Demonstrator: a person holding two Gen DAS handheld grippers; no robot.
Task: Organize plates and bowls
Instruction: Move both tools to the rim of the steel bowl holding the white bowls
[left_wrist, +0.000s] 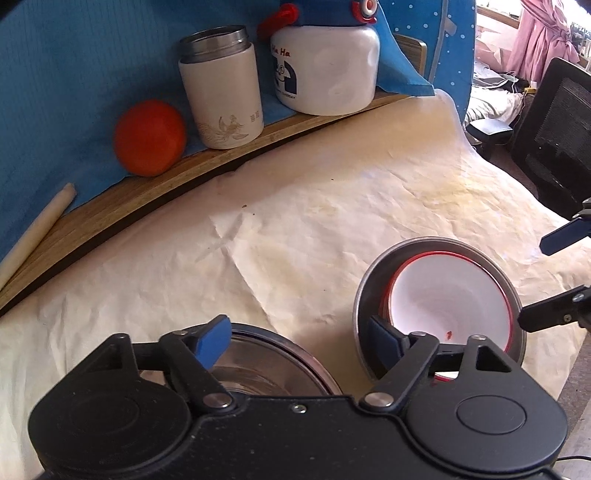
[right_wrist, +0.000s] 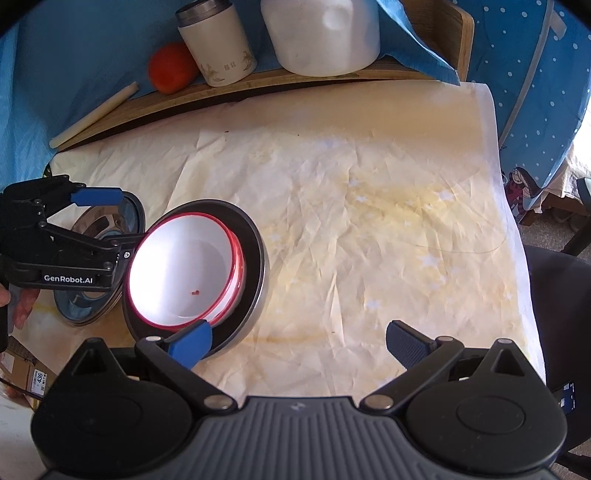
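A grey metal bowl (left_wrist: 375, 275) (right_wrist: 255, 236) stands on the cream paper-covered table, with white red-rimmed bowls (left_wrist: 450, 299) (right_wrist: 181, 266) nested inside it. To its left sits a shiny steel bowl (left_wrist: 258, 369) (right_wrist: 88, 310). My left gripper (left_wrist: 299, 338) (right_wrist: 110, 225) is open, one blue pad over the steel bowl and the other finger at the grey bowl's left rim, with nothing pressed between them. My right gripper (right_wrist: 299, 345) (left_wrist: 532, 282) is open beside the grey bowl's right side, its left pad over the near rim.
A wooden shelf (left_wrist: 155, 184) at the back carries an orange ball (left_wrist: 149, 136), a white canister (left_wrist: 221, 99), a white jug (left_wrist: 325, 70) and a rolled sheet (left_wrist: 37, 229). A black chair (left_wrist: 554, 129) stands past the table's right edge. A hand (right_wrist: 22, 302) holds the left gripper.
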